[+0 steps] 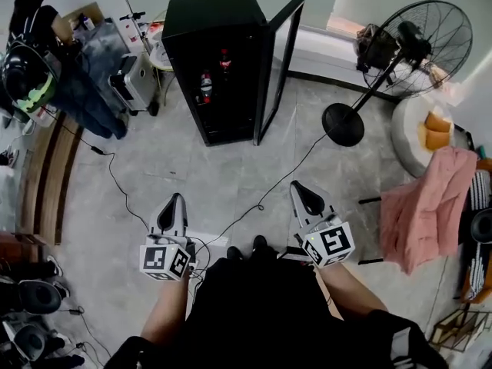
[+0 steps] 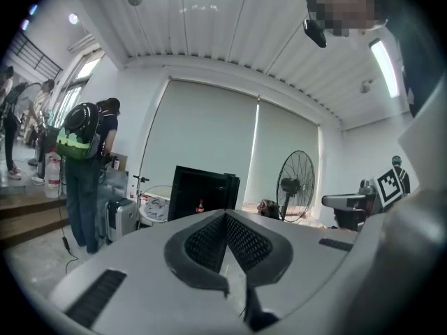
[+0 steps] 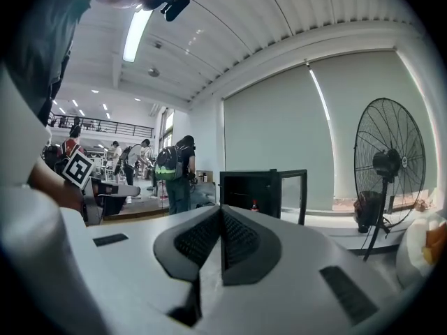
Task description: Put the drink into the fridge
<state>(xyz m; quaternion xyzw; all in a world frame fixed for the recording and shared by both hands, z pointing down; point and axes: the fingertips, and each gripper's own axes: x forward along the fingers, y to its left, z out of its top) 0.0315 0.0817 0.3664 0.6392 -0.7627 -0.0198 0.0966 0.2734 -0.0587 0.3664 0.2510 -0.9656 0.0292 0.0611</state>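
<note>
The black fridge stands on the floor ahead with its glass door swung open to the right. Two drink bottles with red labels are inside, one lower and one higher. My left gripper and right gripper are held low in front of me, well short of the fridge, both shut with nothing between the jaws. The left gripper view shows the fridge and a bottle beyond the shut left gripper. In the right gripper view the fridge lies straight beyond the right gripper.
A standing fan with a round base stands right of the fridge. A cable runs across the floor between the grippers. A person with a backpack and a small suitcase are at the left. A pink cloth hangs at the right.
</note>
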